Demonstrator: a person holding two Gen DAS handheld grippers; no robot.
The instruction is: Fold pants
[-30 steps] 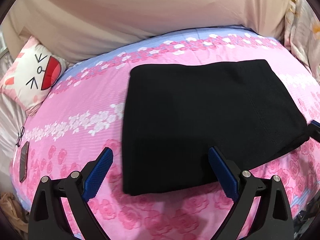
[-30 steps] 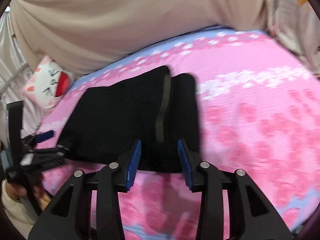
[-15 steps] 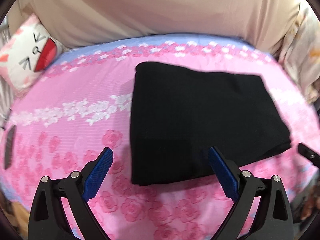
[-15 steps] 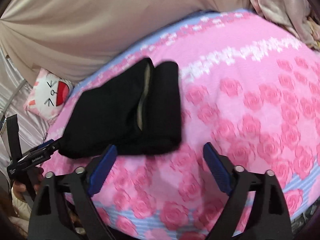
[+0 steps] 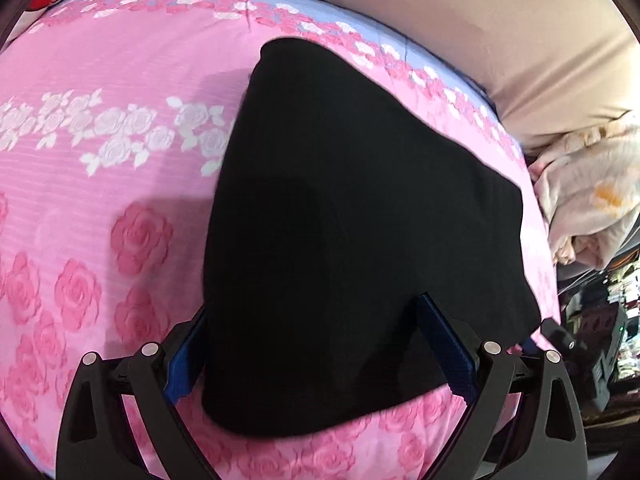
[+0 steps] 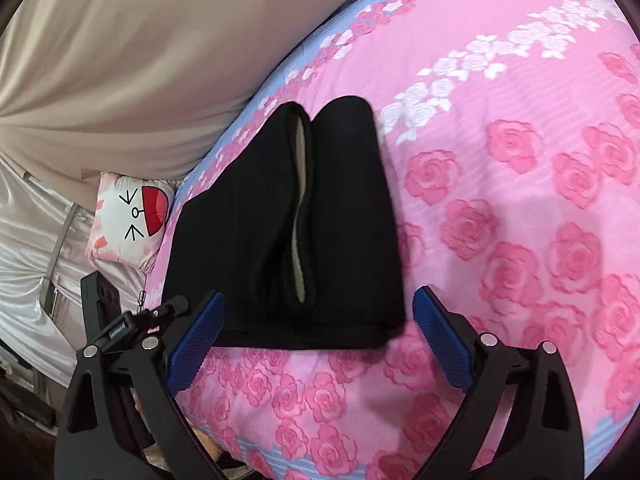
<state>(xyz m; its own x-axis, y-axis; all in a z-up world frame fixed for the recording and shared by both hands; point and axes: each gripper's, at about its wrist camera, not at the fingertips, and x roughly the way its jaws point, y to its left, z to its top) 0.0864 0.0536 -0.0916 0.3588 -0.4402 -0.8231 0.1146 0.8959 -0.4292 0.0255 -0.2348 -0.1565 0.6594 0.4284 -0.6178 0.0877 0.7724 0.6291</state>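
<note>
The black pants (image 5: 352, 220) lie folded into a compact rectangle on the pink rose-patterned bedspread (image 5: 100, 160). My left gripper (image 5: 316, 344) is open, its blue pads on either side of the near left edge of the pants, and the cloth hides part of the left pad. In the right wrist view the pants (image 6: 320, 232) show their layered end with a pale lining in the fold. My right gripper (image 6: 316, 328) is open and empty, just short of that end. The left gripper (image 6: 132, 320) shows at the pants' far side there.
A cat-face pillow (image 6: 132, 220) lies by the beige curtain (image 6: 140, 60) at the bed's head. A pale crumpled cloth (image 5: 592, 200) sits beyond the bed's right edge. The bed's front edge (image 6: 280, 452) is close below my right gripper.
My left gripper has moved forward and down to the pants' edge, which now lies between its pads. My right gripper opened wide and drew back a little from the pants.
</note>
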